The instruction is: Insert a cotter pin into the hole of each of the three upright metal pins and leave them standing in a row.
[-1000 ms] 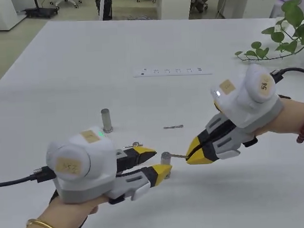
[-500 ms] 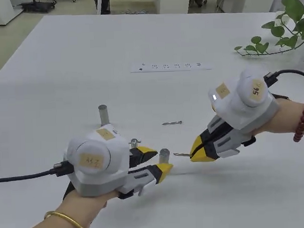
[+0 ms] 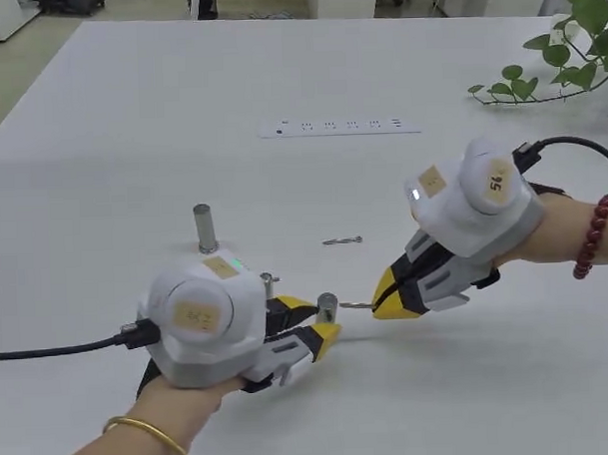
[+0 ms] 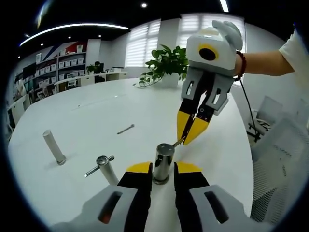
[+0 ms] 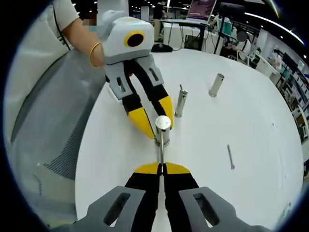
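Note:
My left gripper (image 3: pixel 319 320) (image 4: pixel 163 170) is shut on an upright metal pin (image 3: pixel 327 306) (image 4: pixel 163 159) (image 5: pixel 162 126), low on its shaft. From the right, my right gripper (image 3: pixel 379 303) (image 5: pixel 161 167) (image 4: pixel 189 131) is shut on a cotter pin (image 3: pixel 355 306) (image 5: pixel 161 152) (image 4: pixel 178 141), whose tip meets the head of that pin. Just behind stands a second metal pin (image 3: pixel 268 284) (image 4: pixel 104 166) (image 5: pixel 180 101) with a cotter pin through its top. A third, bare pin (image 3: pixel 203 228) (image 4: pixel 53 146) (image 5: pixel 217 84) stands farther left and back. A loose cotter pin (image 3: pixel 342 241) (image 4: pixel 125 129) (image 5: pixel 231 157) lies on the table.
The white table (image 3: pixel 131 144) carries a white power strip (image 3: pixel 340 126) at the back centre and a leafy plant (image 3: pixel 567 49) at the back right. Cables trail from both grippers. Chairs and office furniture stand beyond the table.
The right gripper has closed the small gap seen half a second ago, so the cotter pin's tip is at the pin's head. The left gripper keeps its hold.

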A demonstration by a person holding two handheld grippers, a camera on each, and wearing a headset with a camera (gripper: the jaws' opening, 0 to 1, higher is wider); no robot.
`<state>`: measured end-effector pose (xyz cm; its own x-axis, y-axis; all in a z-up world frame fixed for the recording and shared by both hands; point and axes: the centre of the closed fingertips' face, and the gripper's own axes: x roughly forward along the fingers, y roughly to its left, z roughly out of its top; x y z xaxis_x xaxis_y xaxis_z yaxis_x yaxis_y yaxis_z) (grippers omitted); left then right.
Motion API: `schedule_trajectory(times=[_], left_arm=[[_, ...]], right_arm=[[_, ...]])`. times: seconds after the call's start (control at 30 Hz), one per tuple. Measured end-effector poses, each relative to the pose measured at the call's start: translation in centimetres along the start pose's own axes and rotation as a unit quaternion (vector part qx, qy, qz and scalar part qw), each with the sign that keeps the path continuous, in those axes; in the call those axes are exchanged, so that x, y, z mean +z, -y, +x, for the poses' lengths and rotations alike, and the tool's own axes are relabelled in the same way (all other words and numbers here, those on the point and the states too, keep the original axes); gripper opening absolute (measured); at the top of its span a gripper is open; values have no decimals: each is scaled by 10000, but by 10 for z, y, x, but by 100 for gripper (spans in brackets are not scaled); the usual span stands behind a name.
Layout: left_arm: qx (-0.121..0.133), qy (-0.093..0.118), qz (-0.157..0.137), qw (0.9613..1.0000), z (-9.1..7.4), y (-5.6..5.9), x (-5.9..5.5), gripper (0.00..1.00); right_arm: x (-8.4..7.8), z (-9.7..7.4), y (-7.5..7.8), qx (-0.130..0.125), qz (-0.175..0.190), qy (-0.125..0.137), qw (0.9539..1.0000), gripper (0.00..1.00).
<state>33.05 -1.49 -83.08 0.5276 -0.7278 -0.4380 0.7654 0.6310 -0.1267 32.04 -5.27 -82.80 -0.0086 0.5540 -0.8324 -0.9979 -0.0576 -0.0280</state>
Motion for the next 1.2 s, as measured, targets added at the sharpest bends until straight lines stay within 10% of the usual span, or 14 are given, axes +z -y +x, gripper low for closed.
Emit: schedule_trajectory(times=[1.2], left_arm=[[12,-50,74,10000,4,-3,-5,12]], right_arm=[[7,3,8,-30,-307,-199,9993,3]])
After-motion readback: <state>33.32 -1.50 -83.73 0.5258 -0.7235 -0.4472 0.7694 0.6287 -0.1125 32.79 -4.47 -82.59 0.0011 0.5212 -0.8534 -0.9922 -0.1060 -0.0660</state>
